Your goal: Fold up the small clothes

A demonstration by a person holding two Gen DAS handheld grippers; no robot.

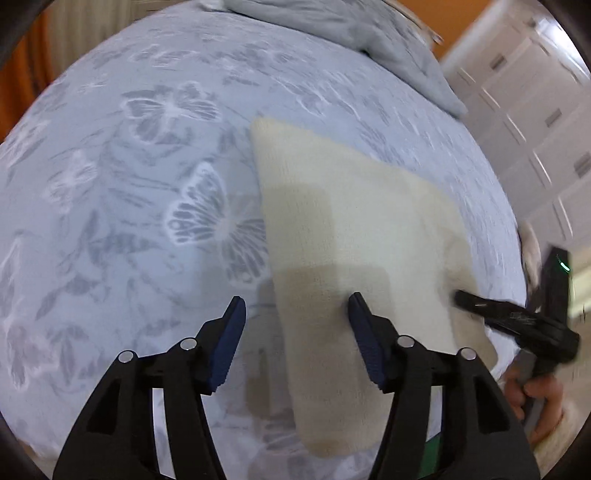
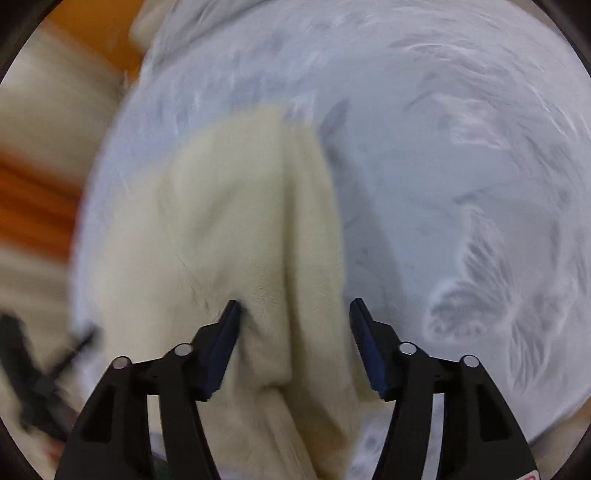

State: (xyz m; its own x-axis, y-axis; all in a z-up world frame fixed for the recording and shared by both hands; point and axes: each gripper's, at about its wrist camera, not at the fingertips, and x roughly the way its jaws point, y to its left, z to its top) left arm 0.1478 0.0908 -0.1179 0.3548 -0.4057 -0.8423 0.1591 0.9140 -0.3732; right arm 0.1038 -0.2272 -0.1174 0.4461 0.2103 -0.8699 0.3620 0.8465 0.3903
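Nearest in the left wrist view, the left gripper (image 1: 295,306) hangs over the near part of a cream knitted garment (image 1: 351,221), its blue-padded fingers (image 1: 229,332) spread apart with nothing pinched between them; one pad sits above the bedsheet just beside the garment's left edge and the other above the cloth itself. The garment lies flat and folded on a pale blue bedsheet printed with butterflies (image 1: 147,184), tapering from a wide far end to a narrower near end that runs down between the left gripper's fingers. At the garment's right edge the right gripper (image 1: 480,306) reaches in, blurred, its black tip at or just over the cloth's border, with the person's hand (image 1: 535,398) wrapped round its handle below. In the right wrist view the right gripper (image 2: 293,306) stands released too, fingers apart; the garment (image 2: 240,221) passes under the gap, a raised fold (image 2: 295,221) running away from it, and the left pad (image 2: 225,343) seems to brush the knit, though blur keeps that uncertain. Beyond the garment, a grey blanket (image 1: 351,33) is bunched at the bed's far edge. Farther still, past the bed on the garment's right, stand white panelled cabinet doors (image 1: 528,110).
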